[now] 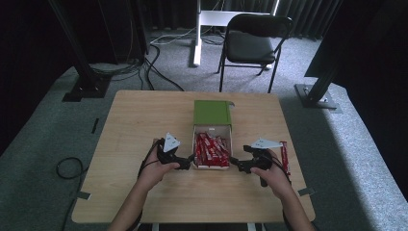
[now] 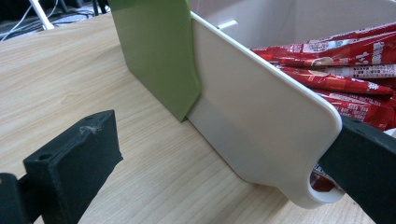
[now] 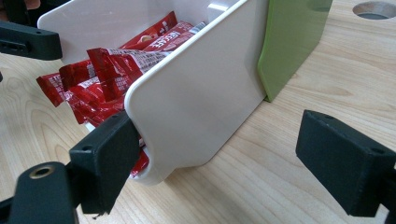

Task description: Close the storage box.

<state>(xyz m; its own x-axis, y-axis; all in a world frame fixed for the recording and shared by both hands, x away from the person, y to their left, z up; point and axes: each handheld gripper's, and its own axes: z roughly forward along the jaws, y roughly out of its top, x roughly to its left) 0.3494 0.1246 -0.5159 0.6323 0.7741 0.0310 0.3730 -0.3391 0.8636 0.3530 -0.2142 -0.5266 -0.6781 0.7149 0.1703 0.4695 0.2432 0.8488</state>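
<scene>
At both sides of the drawer (image 1: pixel 212 166), we keep the left gripper (image 1: pixel 189 161) and right gripper (image 1: pixel 234 162) wide, walls between jaws; we should close evenly before sliding.

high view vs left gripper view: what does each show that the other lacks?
High view alone: the folding chair, a loose red sachet on the table by the right tongs, and both hands. Left gripper view alone: the white drawer's side wall close up, standing between the open jaws. Both: green sleeve, red sachets, wooden table.
</scene>
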